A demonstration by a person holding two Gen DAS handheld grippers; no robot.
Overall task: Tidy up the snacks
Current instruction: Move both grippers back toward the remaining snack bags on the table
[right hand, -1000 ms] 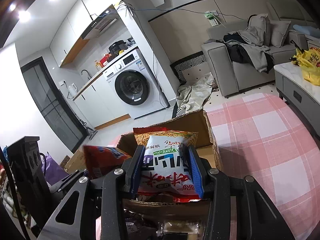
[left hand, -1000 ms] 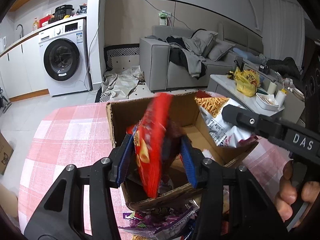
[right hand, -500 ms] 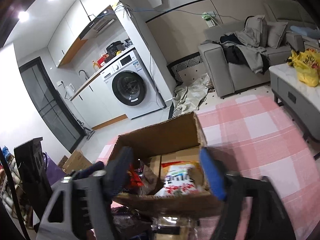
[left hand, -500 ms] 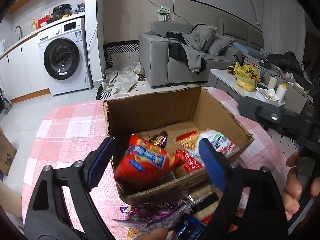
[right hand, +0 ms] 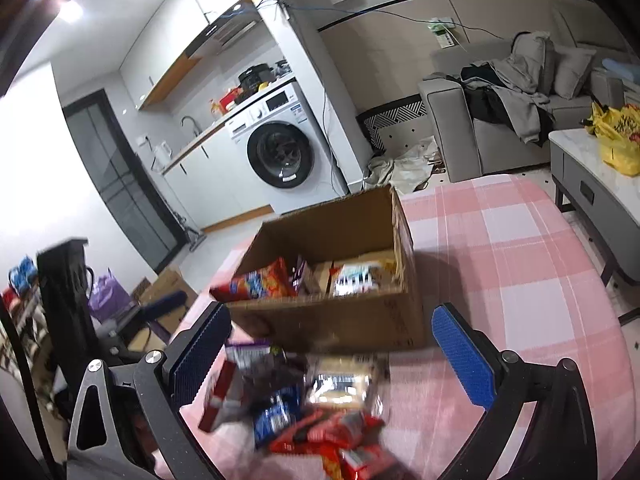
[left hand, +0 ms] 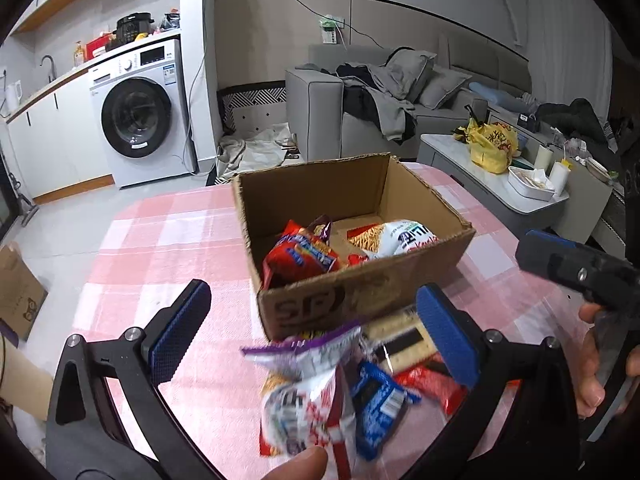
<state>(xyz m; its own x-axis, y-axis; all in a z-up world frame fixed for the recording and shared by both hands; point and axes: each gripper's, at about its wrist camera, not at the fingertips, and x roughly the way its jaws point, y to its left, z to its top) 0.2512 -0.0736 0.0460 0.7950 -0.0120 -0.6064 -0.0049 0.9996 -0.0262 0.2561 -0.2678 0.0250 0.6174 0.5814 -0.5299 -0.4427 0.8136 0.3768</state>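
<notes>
An open cardboard box (left hand: pixel 360 296) (right hand: pixel 340 324) stands on the pink checked tablecloth (left hand: pixel 168 248). Inside lie a red snack bag (left hand: pixel 300 256) (right hand: pixel 256 284) and a white noodle-snack bag (left hand: pixel 396 238) (right hand: pixel 358 278). A pile of loose snack packets (left hand: pixel 332 384) (right hand: pixel 304 404) lies on the table in front of the box. My left gripper (left hand: pixel 312 332) is open and empty above the pile. My right gripper (right hand: pixel 332 344) is open and empty above the same pile; it also shows at the right of the left wrist view (left hand: pixel 576 268).
A washing machine (left hand: pixel 140 112), a grey sofa (left hand: pixel 380 104) and a low table with a yellow bag (left hand: pixel 492 144) stand beyond the table. A black stand (right hand: pixel 64 300) and a cardboard box (left hand: pixel 16 292) are to the left.
Both grippers opened and let go: the red bag and the white noodle-snack bag now lie in the box. Both grippers pulled back toward the pile in front of it.
</notes>
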